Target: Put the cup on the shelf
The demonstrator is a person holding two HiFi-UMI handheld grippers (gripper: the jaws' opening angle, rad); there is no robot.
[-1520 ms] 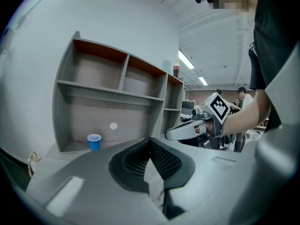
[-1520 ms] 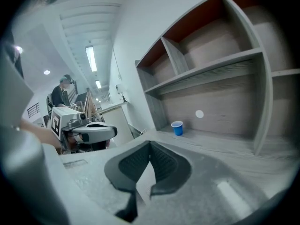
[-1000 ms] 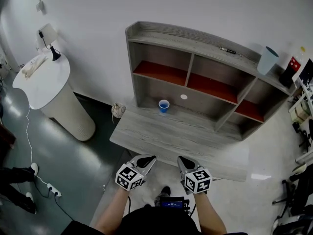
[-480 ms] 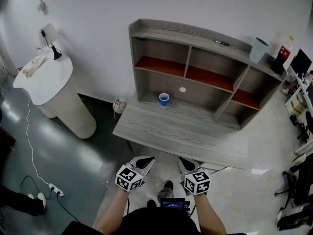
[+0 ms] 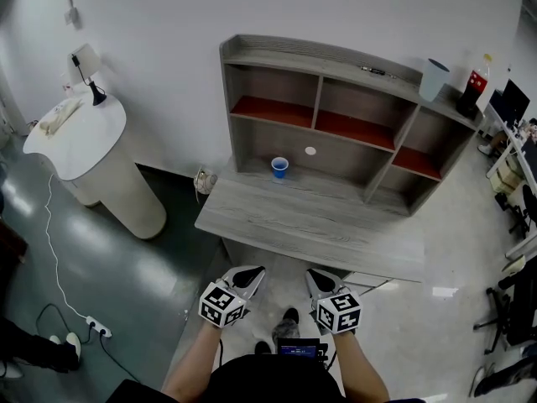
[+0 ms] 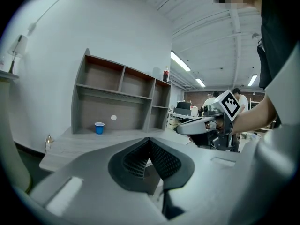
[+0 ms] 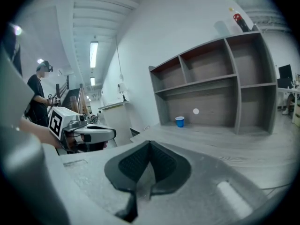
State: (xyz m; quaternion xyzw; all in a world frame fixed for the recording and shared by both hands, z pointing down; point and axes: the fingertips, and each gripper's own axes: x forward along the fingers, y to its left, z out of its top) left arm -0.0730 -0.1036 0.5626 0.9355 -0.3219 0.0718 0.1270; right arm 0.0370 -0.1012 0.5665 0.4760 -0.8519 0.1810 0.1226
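Observation:
A small blue cup (image 5: 279, 167) stands upright on the grey wooden desk (image 5: 319, 225), near the back panel under the lower left shelf bay. It also shows far off as the cup (image 6: 99, 128) in the left gripper view and the cup (image 7: 180, 121) in the right gripper view. The grey shelf unit (image 5: 336, 74) with reddish boards rises behind it. My left gripper (image 5: 252, 274) and right gripper (image 5: 315, 275) hang side by side short of the desk's front edge, well away from the cup. Both are shut and hold nothing: left gripper (image 6: 150, 142), right gripper (image 7: 150, 144).
A white round pedestal table (image 5: 80, 137) with a small lamp stands at the left. On the shelf's top right are a pale bin (image 5: 434, 79) and a red-labelled bottle (image 5: 476, 86). A cable and power strip (image 5: 92, 330) lie on the floor. A person (image 7: 40, 86) stands far off.
The desk and shelf have drifted up and left in the head view and sit a little farther from the grippers. Both grippers stay shut, side by side.

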